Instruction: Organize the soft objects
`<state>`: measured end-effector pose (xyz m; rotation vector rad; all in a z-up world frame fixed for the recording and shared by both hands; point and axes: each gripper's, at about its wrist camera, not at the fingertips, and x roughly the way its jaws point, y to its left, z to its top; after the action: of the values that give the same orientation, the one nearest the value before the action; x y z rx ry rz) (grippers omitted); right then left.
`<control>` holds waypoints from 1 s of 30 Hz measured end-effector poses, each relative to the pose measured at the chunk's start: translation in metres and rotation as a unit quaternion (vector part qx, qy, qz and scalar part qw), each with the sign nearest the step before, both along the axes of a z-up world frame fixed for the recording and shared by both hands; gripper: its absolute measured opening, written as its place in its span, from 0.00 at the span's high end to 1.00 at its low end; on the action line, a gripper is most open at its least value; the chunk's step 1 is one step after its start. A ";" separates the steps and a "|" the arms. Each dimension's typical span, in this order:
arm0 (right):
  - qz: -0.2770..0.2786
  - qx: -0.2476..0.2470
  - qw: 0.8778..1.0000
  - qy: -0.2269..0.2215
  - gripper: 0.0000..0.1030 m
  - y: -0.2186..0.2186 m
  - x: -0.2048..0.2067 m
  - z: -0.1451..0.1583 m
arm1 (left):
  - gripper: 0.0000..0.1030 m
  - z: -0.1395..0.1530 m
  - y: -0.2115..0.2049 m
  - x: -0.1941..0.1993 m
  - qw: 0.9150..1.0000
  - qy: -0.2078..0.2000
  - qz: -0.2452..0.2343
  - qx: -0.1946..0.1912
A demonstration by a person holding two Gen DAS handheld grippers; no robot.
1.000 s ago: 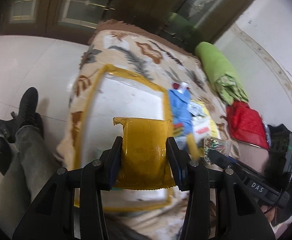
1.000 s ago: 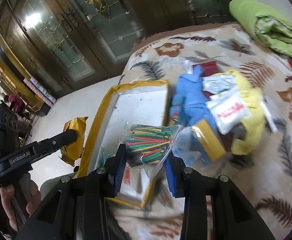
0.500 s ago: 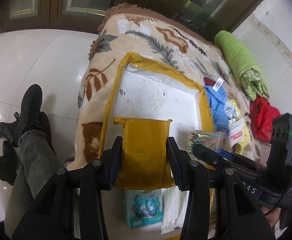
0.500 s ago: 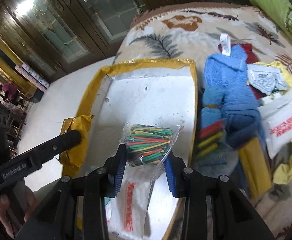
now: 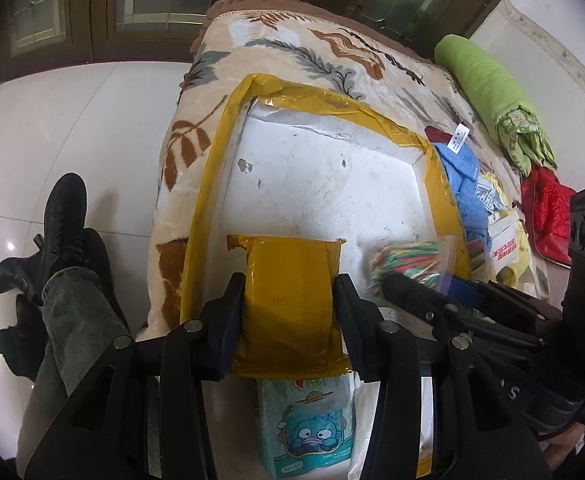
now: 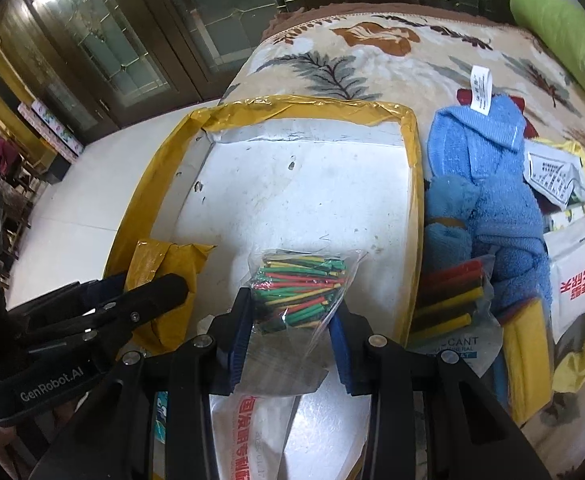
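My left gripper (image 5: 290, 298) is shut on a yellow foil packet (image 5: 288, 300) and holds it over the near end of a white box with yellow-taped rim (image 5: 212, 160). My right gripper (image 6: 290, 312) is shut on a clear bag of coloured sticks (image 6: 298, 286), also over the box (image 6: 410, 200). The bag also shows in the left wrist view (image 5: 410, 258), right of the packet. The packet shows in the right wrist view (image 6: 160, 276), at the left. A teal cartoon pack (image 5: 312, 436) and a white red-lettered pouch (image 6: 260, 428) lie in the box below the grippers.
The box sits on a leaf-patterned blanket (image 6: 372, 60). Right of it lie a blue towel (image 6: 488, 184), another bag of sticks (image 6: 448, 300), white pouches (image 6: 584, 276) and yellow items. A green roll (image 5: 488, 84) and red bag (image 5: 548, 212) lie farther right. My legs and white floor are left.
Both grippers moved left and forward over the box with their loads. The right gripper's bag now hangs beside the yellow packet above the box's near end.
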<state>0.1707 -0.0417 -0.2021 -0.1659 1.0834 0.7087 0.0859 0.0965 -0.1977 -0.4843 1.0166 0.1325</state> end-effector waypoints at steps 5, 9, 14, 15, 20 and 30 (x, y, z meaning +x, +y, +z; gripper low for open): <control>0.004 0.006 1.000 0.010 0.43 -0.002 0.000 0.003 | 0.57 0.002 0.005 -0.004 1.000 -0.006 0.005 -0.017; 0.005 0.026 1.000 0.011 0.40 -0.014 -0.006 0.015 | 0.56 0.009 0.004 -0.005 1.000 -0.009 0.005 -0.006; -0.019 0.083 0.996 -0.002 0.40 -0.062 -0.019 0.041 | 0.56 0.037 0.000 -0.023 0.998 -0.061 0.019 -0.011; -0.031 0.096 0.995 0.000 0.40 -0.079 -0.022 0.044 | 0.56 0.044 -0.004 -0.027 0.997 -0.074 0.014 -0.023; -0.063 0.107 0.992 0.017 0.40 -0.137 -0.028 0.044 | 0.56 0.056 -0.039 -0.037 0.995 -0.081 -0.011 -0.058; -0.097 0.098 0.990 0.025 0.40 -0.199 -0.030 0.031 | 0.56 0.066 -0.123 -0.017 0.995 -0.061 -0.074 -0.035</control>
<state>0.1402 -0.2407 -0.1716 0.1250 1.0543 0.6417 0.0690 -0.0264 -0.1318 -0.4731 0.9354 -0.0645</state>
